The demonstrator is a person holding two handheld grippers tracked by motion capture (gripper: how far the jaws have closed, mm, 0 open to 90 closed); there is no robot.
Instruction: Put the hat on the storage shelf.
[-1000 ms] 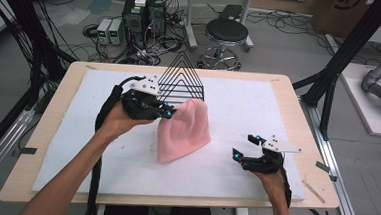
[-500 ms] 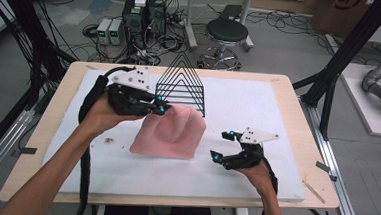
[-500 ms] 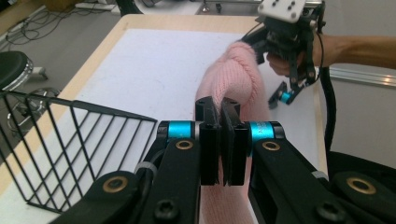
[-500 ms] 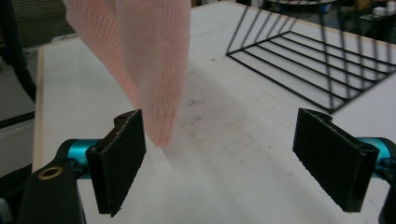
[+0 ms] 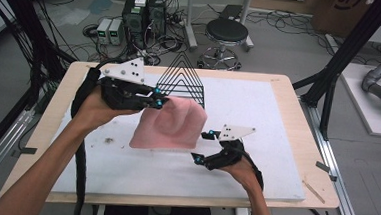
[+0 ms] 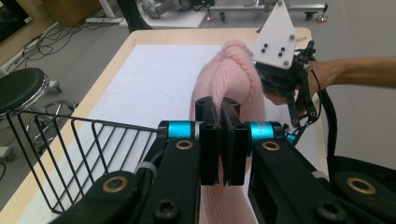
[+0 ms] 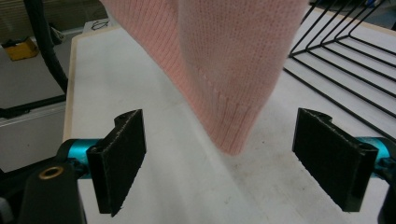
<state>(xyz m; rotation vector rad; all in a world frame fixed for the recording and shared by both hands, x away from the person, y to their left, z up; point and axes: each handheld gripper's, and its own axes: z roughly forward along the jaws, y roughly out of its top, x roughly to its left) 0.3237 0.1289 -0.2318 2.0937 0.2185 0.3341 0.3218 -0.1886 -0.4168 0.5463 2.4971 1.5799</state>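
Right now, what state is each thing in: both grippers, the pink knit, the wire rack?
Left gripper: shut on the knit's edge.
Right gripper: open, holding nothing, a corner of the knit ahead of it.
Pink knit: lifted at one edge, draped.
Wire rack: upright, holding nothing.

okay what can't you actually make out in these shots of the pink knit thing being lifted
- Pink knit piece: its top edge is hidden in the high view by the left hand-held gripper; the right gripper view cuts off its upper part.
- Wire rack: its near base sits behind the knit in the high view.
- Small stain on the white mat: too small to identify.
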